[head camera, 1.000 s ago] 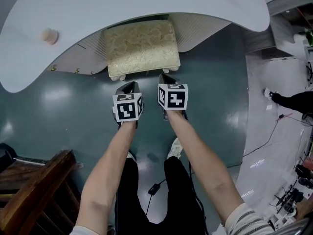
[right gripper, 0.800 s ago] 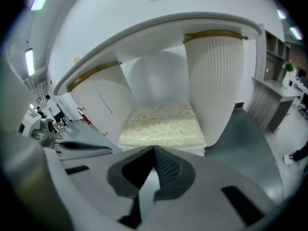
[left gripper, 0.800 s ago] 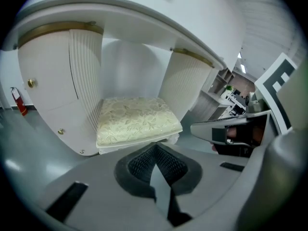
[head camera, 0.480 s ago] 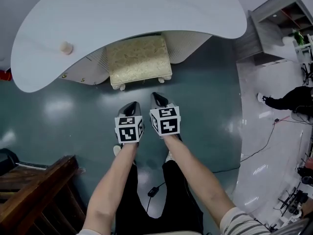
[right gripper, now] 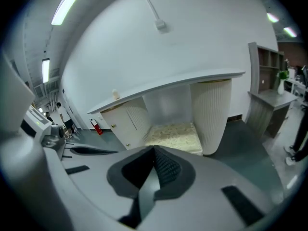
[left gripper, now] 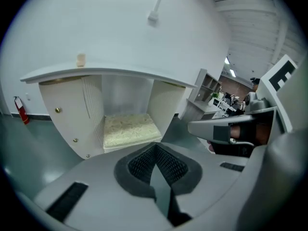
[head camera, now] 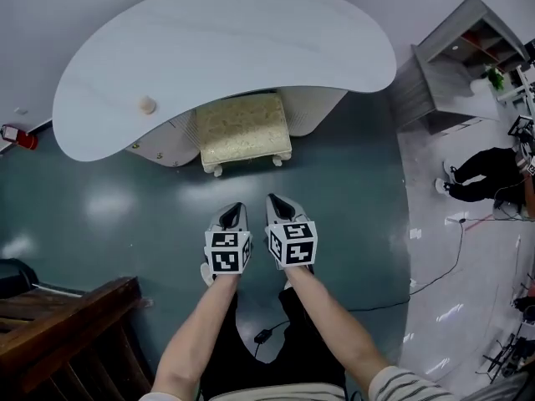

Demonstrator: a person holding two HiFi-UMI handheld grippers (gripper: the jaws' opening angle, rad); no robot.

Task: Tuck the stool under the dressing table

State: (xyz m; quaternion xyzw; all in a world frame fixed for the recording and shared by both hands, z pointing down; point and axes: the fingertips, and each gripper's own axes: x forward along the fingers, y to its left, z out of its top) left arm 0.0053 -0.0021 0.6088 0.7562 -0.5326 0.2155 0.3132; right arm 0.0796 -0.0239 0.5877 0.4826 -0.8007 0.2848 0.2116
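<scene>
Stool stands in the recess under the dressing table tabletop, front edge protruding. Left hand-held gripper and right hand-held gripper: clenched, empty, clear of the stool.

I see glossy teal floor w/ glare patches, paler floor strip at right. White wall far. Grey shelf unit far right, dark wood furniture near left, red extinguisher far left. Ceiling strip light on.
</scene>
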